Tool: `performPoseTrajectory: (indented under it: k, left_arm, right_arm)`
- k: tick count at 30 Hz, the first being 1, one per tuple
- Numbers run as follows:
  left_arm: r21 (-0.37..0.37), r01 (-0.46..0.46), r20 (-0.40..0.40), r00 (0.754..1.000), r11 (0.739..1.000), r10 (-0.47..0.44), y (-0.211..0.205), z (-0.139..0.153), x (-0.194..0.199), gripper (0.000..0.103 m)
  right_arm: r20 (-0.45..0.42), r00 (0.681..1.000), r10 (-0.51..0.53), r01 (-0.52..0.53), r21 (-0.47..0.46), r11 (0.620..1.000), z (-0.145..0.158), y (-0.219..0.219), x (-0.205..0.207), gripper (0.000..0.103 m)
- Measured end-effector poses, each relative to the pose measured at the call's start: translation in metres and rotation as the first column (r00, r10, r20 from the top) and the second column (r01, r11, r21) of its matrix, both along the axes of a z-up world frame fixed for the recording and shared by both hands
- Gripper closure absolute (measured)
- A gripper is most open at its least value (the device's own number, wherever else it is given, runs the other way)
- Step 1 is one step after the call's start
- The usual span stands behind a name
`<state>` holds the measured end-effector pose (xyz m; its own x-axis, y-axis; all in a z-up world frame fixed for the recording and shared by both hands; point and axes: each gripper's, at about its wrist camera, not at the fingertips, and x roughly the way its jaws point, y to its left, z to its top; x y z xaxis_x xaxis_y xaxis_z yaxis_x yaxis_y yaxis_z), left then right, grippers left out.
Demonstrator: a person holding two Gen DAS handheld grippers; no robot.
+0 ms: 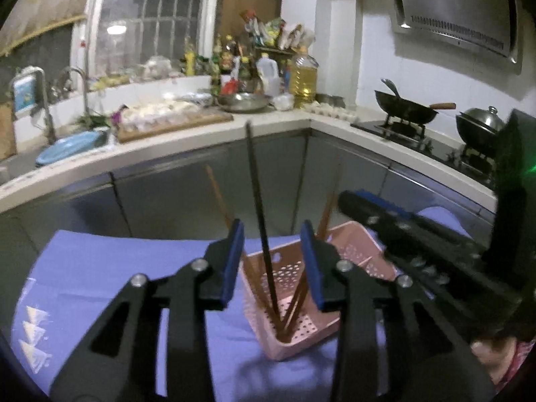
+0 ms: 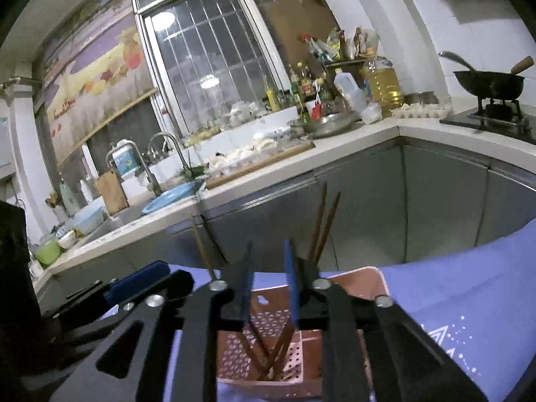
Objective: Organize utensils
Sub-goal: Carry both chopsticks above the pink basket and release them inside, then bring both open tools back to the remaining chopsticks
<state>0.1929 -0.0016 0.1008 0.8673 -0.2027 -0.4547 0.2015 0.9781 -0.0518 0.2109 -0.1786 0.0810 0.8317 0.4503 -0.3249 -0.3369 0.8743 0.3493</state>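
Standing chopsticks upright in the pink basket [image 1: 294,301] is judged the step in hand. Nearest, the left gripper [image 1: 272,261] is held released, its blue pads [image 1: 231,261] spread to either side of a dark chopstick [image 1: 259,214] without touching it. The right gripper [image 2: 269,288] is likewise seen apart and empty over the basket. The basket rests on the blue cloth [image 1: 117,268], brown chopsticks [image 2: 321,224] leaning in its near compartment. Farther off, the counter [image 1: 274,122] is seen. Withdrawal should be made straight upward, so that leaning sticks are not tipped.
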Motion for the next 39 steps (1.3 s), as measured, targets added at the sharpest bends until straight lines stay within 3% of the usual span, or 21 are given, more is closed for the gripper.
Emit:
performPoseTrajectory:
  k: [3,7,11,18,21,27,39]
  left_arm:
    - [0.040,-0.065,0.035,0.997,0.997,0.064,0.005,0.011,-0.027,0.067]
    - [0.083,-0.114,0.046,0.993,0.990,0.110,0.009,0.003,-0.069,0.060]
    - [0.124,-0.110,-0.029,0.993,0.986,0.114,0.005,-0.031,-0.106,0.059]
    - [0.157,-0.084,-0.191,0.975,0.984,0.114,-0.002,-0.090,-0.141,0.059]
    - [0.176,-0.085,-0.215,0.969,0.981,0.123,-0.005,-0.102,-0.146,0.059]
    - [0.184,-0.092,-0.267,0.954,0.979,0.139,-0.006,-0.115,-0.152,0.059]
    - [0.195,-0.098,-0.297,0.942,0.976,0.154,-0.007,-0.125,-0.150,0.059]
  right_arm:
    - [0.036,0.999,-0.005,0.004,0.031,1.000,0.015,-0.009,-0.025,0.057]
    - [0.040,0.999,-0.014,0.011,0.059,0.998,0.018,-0.027,-0.075,0.055]
    - [-0.063,0.998,-0.009,0.013,0.056,0.998,-0.017,-0.040,-0.122,0.055]
    - [-0.262,0.964,-0.049,0.031,-0.075,0.997,-0.092,-0.041,-0.182,0.055]
    - [-0.314,0.948,-0.057,0.025,-0.104,0.994,-0.111,-0.040,-0.192,0.056]
    - [-0.369,0.927,-0.072,0.009,-0.170,0.985,-0.130,-0.040,-0.200,0.067]
    - [-0.391,0.918,-0.066,-0.061,-0.304,0.951,-0.156,-0.013,-0.205,0.068]
